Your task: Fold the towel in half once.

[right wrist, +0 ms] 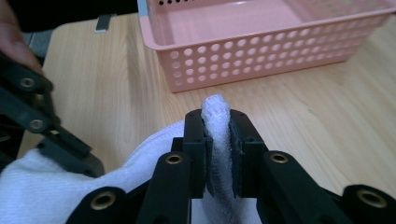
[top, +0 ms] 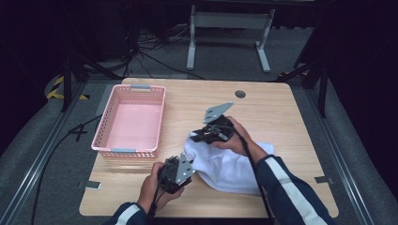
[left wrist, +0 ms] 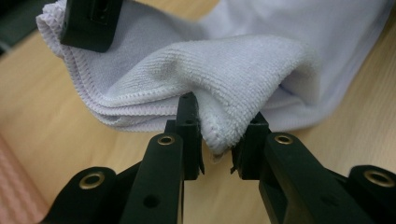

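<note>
**Both claws pinch towel's near-basket edge**

White towel [top: 230,166] lies on the surface [top: 281,112], long axis roughly 10-to-4 o'clock. Left claw [left wrist: 217,151] clenched on its corner fold; right claw [right wrist: 218,140] clamped on the edge. Pink basket [top: 129,149] sits at 10 o'clock, near.

High view: surface [top: 263,101] evenly lit from overhead, surroundings fall to near black. Soft, short shadows. White towel [top: 225,168] bright, slightly washed out. Both claw views sharp at mid-distance; near black jaws soft; pink basket [right wrist: 261,60] a little blurred. No strong glare.
</note>
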`<move>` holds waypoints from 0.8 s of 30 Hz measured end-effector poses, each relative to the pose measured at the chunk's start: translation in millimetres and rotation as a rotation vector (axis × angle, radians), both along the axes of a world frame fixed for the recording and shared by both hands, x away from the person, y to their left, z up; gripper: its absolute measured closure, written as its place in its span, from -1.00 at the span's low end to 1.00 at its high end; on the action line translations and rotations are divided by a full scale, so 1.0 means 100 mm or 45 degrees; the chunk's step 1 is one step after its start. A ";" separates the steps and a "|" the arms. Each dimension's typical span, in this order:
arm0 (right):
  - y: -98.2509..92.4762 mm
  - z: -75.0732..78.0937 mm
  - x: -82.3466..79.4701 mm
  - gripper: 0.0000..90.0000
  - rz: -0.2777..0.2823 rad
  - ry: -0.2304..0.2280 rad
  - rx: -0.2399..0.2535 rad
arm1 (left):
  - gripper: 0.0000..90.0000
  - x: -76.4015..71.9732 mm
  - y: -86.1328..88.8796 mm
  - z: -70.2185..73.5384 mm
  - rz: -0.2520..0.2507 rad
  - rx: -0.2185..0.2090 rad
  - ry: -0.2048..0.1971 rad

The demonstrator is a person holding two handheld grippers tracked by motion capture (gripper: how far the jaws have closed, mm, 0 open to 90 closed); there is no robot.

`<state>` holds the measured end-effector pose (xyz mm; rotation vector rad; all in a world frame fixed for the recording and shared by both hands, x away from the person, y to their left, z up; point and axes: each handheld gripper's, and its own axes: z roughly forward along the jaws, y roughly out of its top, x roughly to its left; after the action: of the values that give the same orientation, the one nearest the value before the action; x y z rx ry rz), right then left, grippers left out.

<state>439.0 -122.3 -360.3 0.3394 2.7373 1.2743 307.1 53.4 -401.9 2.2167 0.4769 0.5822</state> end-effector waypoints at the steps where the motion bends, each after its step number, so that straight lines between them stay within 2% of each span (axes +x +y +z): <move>1: -0.13 0.06 -0.02 0.76 -0.015 -0.010 0.017 | 0.68 0.04 -0.11 0.05 -0.034 -0.004 -0.014; 2: -0.31 0.11 -0.04 0.75 -0.038 -0.027 0.042 | 0.67 0.05 -0.20 0.09 -0.061 -0.014 -0.024; 3: -0.46 0.15 -0.04 0.75 -0.058 -0.019 0.061 | 0.67 0.07 -0.31 0.13 -0.092 -0.019 -0.035; 4: -0.46 0.15 -0.04 0.75 -0.058 -0.019 0.061 | 0.67 0.07 -0.31 0.13 -0.092 -0.019 -0.035; 5: -0.77 0.20 -0.07 0.75 -0.111 -0.036 0.073 | 0.67 0.08 -0.41 0.15 -0.132 -0.011 -0.029; 6: -0.77 0.20 -0.07 0.75 -0.111 -0.036 0.073 | 0.67 0.09 -0.51 0.17 -0.162 0.000 -0.046; 8: -1.03 0.21 -0.10 0.74 -0.137 -0.020 0.094 | 0.67 0.09 -0.74 0.18 -0.223 0.008 -0.057; 10: -1.27 0.18 -0.15 0.73 -0.177 -0.040 0.081 | 0.67 0.10 -0.95 0.17 -0.282 0.021 -0.056; 11: -1.38 0.16 -0.17 0.71 -0.190 -0.026 0.095 | 0.66 0.11 -1.06 0.15 -0.298 0.026 -0.057; 13: -1.57 0.08 -0.19 0.69 -0.246 -0.015 0.096 | 0.58 0.14 -1.25 0.10 -0.337 0.046 -0.030; 14: -1.66 0.02 -0.19 0.67 -0.259 -0.003 0.092 | 0.50 0.15 -1.33 0.06 -0.332 0.049 -0.008; 16: -1.84 -0.10 -0.21 0.55 -0.296 0.014 0.069 | 0.23 0.18 -1.42 0.00 -0.364 0.029 0.048; 18: -2.04 -0.22 -0.24 0.49 -0.344 0.024 0.040 | 0.00 0.15 -1.42 -0.01 -0.367 0.016 0.084; 20: -2.25 -0.32 -0.26 0.36 -0.396 0.036 -0.020 | -0.16 0.11 -1.29 0.03 -0.402 -0.023 0.125; 21: -2.35 -0.36 -0.29 0.33 -0.416 0.035 -0.052 | -0.23 0.08 -1.18 0.05 -0.376 -0.008 0.111; 22: -2.47 -0.39 -0.32 0.28 -0.454 0.041 -0.056 | -0.31 0.08 -1.18 0.05 -0.376 -0.008 0.111; 23: -2.47 -0.39 -0.32 0.28 -0.454 0.041 -0.056 | -0.31 0.06 -1.05 0.05 -0.365 -0.027 0.128; 24: -2.57 -0.39 -0.34 0.20 -0.505 0.042 -0.046 | -0.35 0.07 -0.92 0.04 -0.338 -0.042 0.144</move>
<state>404.6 -379.3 -399.5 0.8544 2.5365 1.1168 313.7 -38.4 -398.2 2.2413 0.2407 0.3084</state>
